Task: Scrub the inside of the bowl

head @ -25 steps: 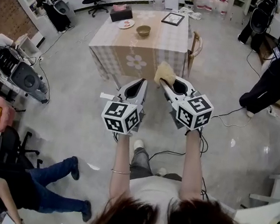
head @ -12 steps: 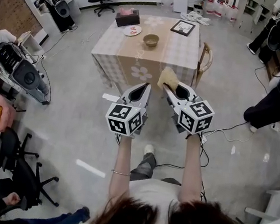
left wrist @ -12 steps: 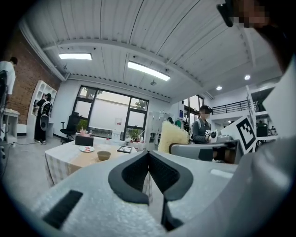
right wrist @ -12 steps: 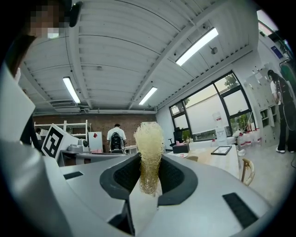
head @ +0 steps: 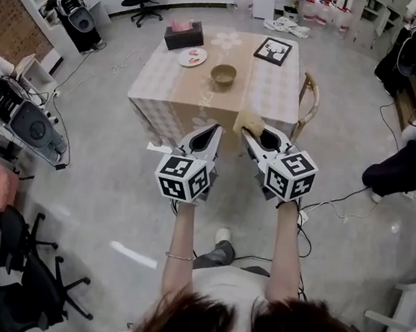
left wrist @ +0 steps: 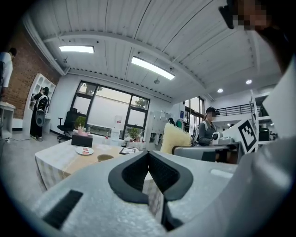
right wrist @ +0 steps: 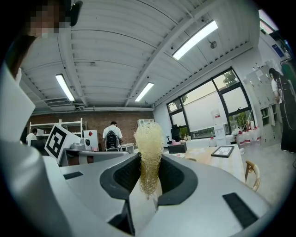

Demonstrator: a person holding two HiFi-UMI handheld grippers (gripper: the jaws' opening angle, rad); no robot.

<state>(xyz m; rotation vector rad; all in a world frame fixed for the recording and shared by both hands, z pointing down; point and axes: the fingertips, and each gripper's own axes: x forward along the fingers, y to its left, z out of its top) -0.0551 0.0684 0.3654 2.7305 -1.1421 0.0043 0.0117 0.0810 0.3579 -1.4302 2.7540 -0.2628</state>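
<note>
A brown bowl [head: 223,74] stands in the middle of a cloth-covered table [head: 173,82] ahead of me; the left gripper view shows the bowl [left wrist: 105,157] small and far off. My right gripper [head: 240,129] is shut on a pale yellow mesh scrubber [head: 248,119], which sticks up between its jaws in the right gripper view as a scrubber [right wrist: 149,155]. My left gripper [head: 216,127] is shut with nothing in it, jaws pressed together. Both are held up side by side, short of the table's near edge.
On the table also lie a plate with food [head: 193,57], a dark tissue box [head: 183,34] and a framed picture [head: 275,51]. A wooden chair [head: 310,99] stands at the table's right side. Office chairs, machines and a cable lie on the floor; people stand around the room.
The table has come nearer in the head view as I walk toward it. Both grippers keep their pose and grip.
</note>
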